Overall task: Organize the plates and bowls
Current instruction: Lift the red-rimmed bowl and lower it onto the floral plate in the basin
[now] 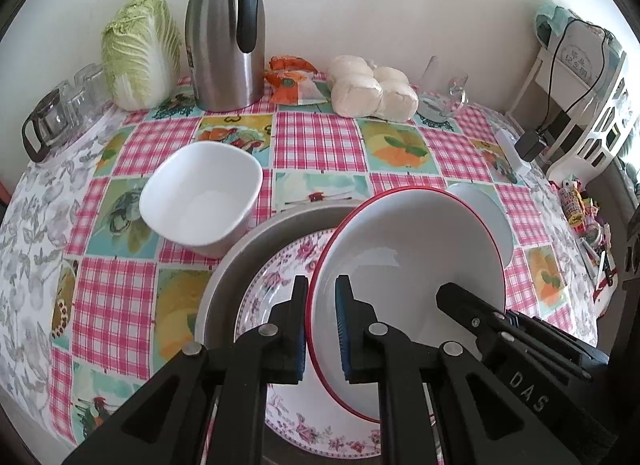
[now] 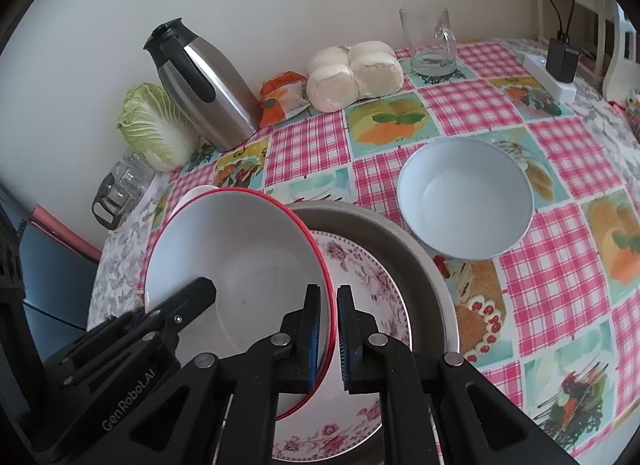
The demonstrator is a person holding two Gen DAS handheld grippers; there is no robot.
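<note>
We hold the red-rimmed bowl (image 1: 404, 265) with both grippers at once. Our left gripper (image 1: 322, 329) is clamped narrow on the bowl's rim, 1 blue pad inside the wall and 1 outside. Our right gripper (image 2: 329, 339) pinches the opposite side of the same rim in the same way, and each gripper's black tip shows in the other's view, reaching into the white bowl.

The red-rimmed bowl is tilted and sits over the floral plate (image 1: 276, 277), whose pink rose border shows around and below it; whether the bowl's base touches the plate we cannot tell. The floral plate lies inside a wider grey plate (image 2: 400, 237), which rests on the worktop (image 1: 320, 141) with its pink checked and fruit-patterned cloth.

Just beside the grey plate stand 2 more white bowls: a squarish bowl (image 1: 200, 201) on the left gripper's side and a round bowl (image 2: 466, 197) on the right gripper's side, both upright.

Along the wall at the back we see a napa cabbage (image 1: 140, 53), a steel thermos jug (image 1: 228, 33), an orange packet (image 1: 292, 79), a bag of white buns (image 1: 372, 89) and a glass mug (image 2: 430, 43). A glass carafe (image 1: 48, 121) stands at the worktop's left edge.
</note>
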